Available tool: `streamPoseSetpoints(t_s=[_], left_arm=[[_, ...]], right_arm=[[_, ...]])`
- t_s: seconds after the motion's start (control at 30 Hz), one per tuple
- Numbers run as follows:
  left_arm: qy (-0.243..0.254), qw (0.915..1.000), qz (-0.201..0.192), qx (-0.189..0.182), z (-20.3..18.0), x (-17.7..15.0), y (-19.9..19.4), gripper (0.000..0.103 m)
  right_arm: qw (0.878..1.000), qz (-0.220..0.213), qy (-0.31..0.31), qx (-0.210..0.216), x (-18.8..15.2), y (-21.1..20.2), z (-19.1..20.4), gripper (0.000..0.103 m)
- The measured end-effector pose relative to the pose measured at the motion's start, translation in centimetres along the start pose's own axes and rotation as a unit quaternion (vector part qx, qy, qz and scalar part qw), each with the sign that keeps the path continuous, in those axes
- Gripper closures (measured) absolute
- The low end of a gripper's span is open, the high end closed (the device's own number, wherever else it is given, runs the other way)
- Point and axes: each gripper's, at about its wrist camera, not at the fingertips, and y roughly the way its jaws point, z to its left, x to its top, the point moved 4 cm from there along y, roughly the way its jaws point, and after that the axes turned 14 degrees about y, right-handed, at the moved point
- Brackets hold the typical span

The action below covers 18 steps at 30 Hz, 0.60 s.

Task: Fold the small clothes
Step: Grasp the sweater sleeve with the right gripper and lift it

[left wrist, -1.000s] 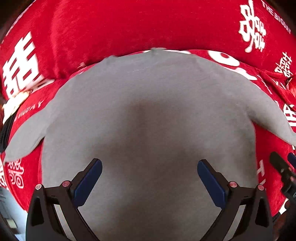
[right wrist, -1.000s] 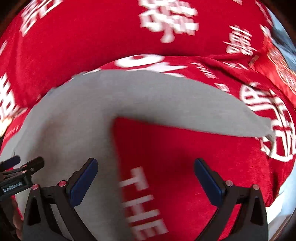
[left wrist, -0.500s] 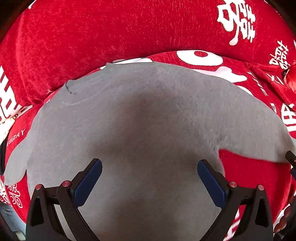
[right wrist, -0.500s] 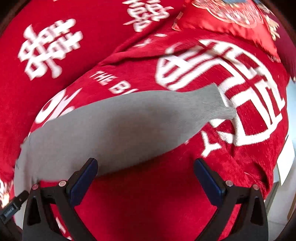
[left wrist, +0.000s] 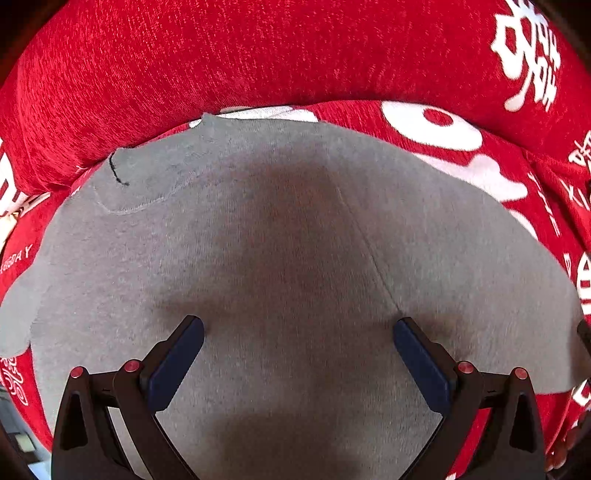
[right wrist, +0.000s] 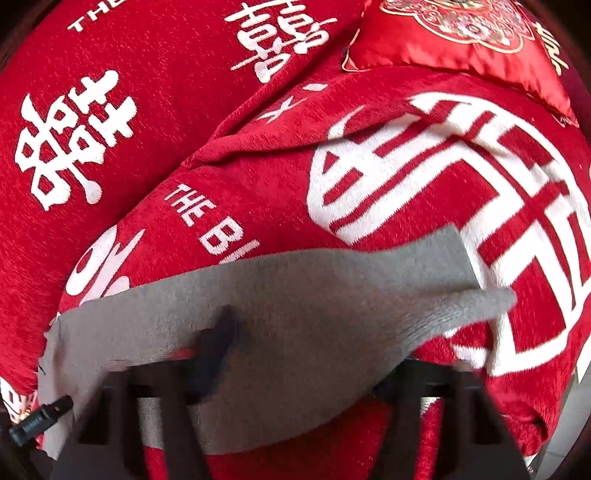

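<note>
Where the grey top [left wrist: 295, 258] lies spread flat on a red cover [left wrist: 221, 55], its neckline is seen at the upper left of the left wrist view, pointing toward the padded backrest, and its body runs down toward the camera. In the right wrist view, one sleeve [right wrist: 424, 280] stretches out to the right across the cover, its long axis nearly level, the cuff end lying on a large white character.

The left gripper [left wrist: 298, 345] is held steeply downward above the middle of the garment, its jaws spread wide with only flat cloth below them; whether the tips touch the fabric cannot be told.

The right gripper [right wrist: 295, 354] is also tilted downward, over the sleeve near the shoulder. Its jaws have just been closing, and grey fabric is bunched between them (the view is blurred, and one jaw is hidden by cloth), so a firm grip cannot be confirmed.

White Chinese characters are woven into the cover, and the letters "THE BI" can be read. An embroidered red cushion [right wrist: 461, 33] lies at the upper right.
</note>
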Motion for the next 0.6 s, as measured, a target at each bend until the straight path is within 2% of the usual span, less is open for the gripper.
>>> streamPoseSetpoints(t_s=[0.07,0.1,0.23,0.3,0.37,0.43,0.5,0.6], left_arm=[[-0.003,1.0,0.001,0.002,0.3,0.3,0.1,0.0],[-0.002,1.0,0.001,0.002,0.4,0.5,0.2,0.0],[0.0,1.0,0.004,0.006,0.8,2.2,0.8,0.0],[-0.009,0.9998,0.015,-0.004,0.7,3.0,1.4,0.0],[-0.021,0.9993,0.027,-0.016,0.7,3.7,2.2,0.0],[-0.02,0.9995,0.024,-0.01,0.3,4.0,2.3,0.0],[0.0,0.9998,0.017,-0.003,-1.0,4.2,2.0,0.0],[0.03,0.9994,0.006,-0.018,-2.9,2.7,1.2,0.0]], right_arm=[[1.0,0.002,-0.002,0.014,0.2,-0.1,0.1,0.095],[1.0,0.0,-0.002,0.02,0.3,-0.4,0.0,0.096],[0.998,-0.049,0.004,0.042,0.8,-3.1,-0.2,0.097],[0.997,-0.068,0.002,0.043,1.0,-4.2,-0.1,0.097],[0.997,-0.072,-0.002,0.038,1.3,-4.3,0.1,0.097],[0.997,-0.064,0.0,0.031,1.5,-3.7,0.0,0.097],[0.998,-0.058,0.009,0.035,1.7,-3.5,-0.3,0.097],[0.997,-0.071,-0.001,0.036,1.6,-4.6,0.4,0.097]])
